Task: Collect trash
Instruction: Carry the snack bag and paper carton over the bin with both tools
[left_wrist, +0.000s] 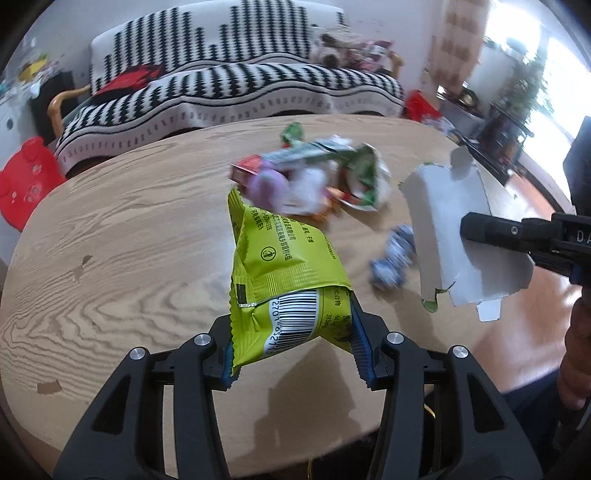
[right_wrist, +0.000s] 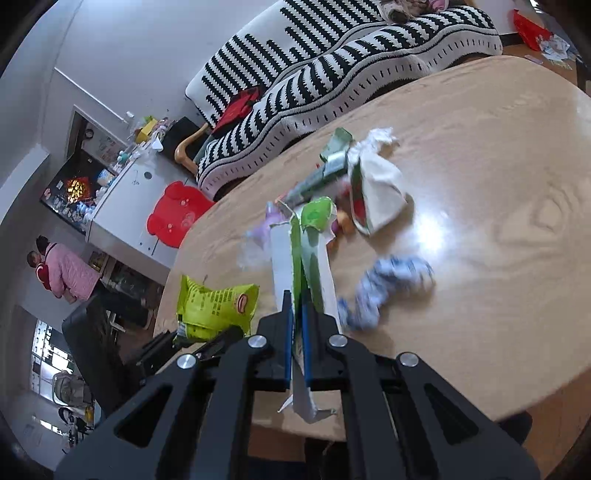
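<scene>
While one striped sofa (left_wrist: 236, 88) filled the room beyond both grippers, a single oval wooden table (left_wrist: 122, 229) lay directly beneath them, and one red bear-shaped stool (left_wrist: 26, 181) stood off to the left of the left gripper, past the table's edge. Ahead of the left gripper (left_wrist: 291, 332), one loose heap of wrappers (left_wrist: 314, 177) sat on the table, too blurred for its pieces to be counted surely. The left gripper's two blue-padded jaws were clamped on the barcode end of one yellow-green snack bag (left_wrist: 280, 266), which stood up from the fingers, lifted off the wood. To its right, the right gripper (right_wrist: 297, 321) had its two jaws pressed nearly together on one flattened white carton (right_wrist: 314, 266) with green printing, held edge-on and upright above the table; from the left wrist view its plain white inside faced the camera. One crumpled blue-and-white wrapper (left_wrist: 393, 258) lay on the table just right of the snack bag and in front of the right gripper, close beside the carton.
</scene>
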